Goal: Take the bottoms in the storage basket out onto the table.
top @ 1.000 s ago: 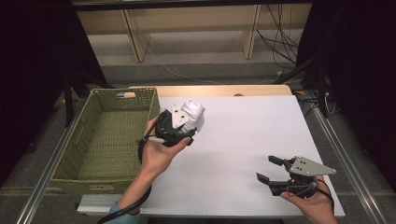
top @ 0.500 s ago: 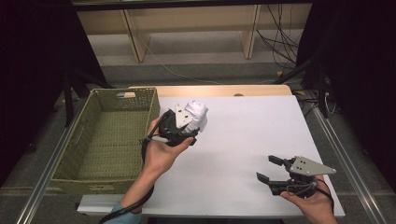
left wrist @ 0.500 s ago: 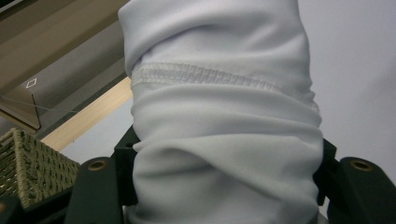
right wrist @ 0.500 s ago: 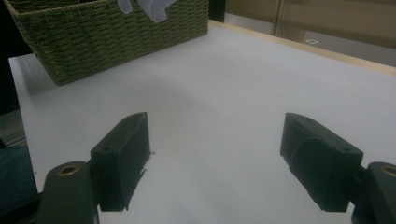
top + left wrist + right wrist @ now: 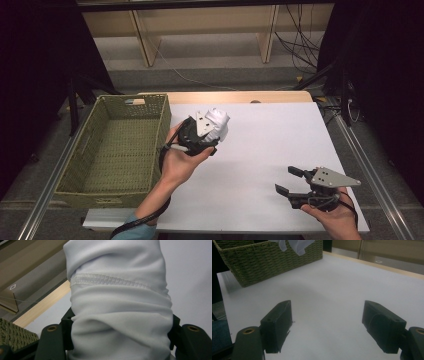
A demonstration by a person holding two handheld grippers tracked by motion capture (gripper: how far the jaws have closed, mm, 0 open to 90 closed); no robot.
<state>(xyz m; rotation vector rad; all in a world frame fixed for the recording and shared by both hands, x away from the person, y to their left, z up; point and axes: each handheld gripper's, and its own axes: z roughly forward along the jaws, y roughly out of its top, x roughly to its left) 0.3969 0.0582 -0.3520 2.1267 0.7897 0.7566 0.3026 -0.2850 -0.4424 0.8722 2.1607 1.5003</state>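
A bundled white cloth (image 5: 218, 123) is held above the white table (image 5: 270, 145), just right of the woven green basket (image 5: 120, 145). My left gripper (image 5: 207, 135) is shut on it. In the left gripper view the white cloth (image 5: 120, 305) bulges up between the two black jaws, a stitched hem running across it. My right gripper (image 5: 289, 181) rests low near the table's front right, jaws wide apart and nothing between them. In the right gripper view my right gripper (image 5: 328, 325) looks across bare table toward the basket (image 5: 269, 260), with the cloth's tip (image 5: 294, 245) hanging at the top.
The basket is long and rectangular, along the table's left side, its inside bare. A light wooden strip (image 5: 225, 96) edges the table's far side. Shelving and cables (image 5: 300, 35) lie beyond. Metal rails (image 5: 372, 170) run along both table sides.
My left hand has shifted slightly toward the right and nearer with the cloth still gripped. The right gripper has kept still.
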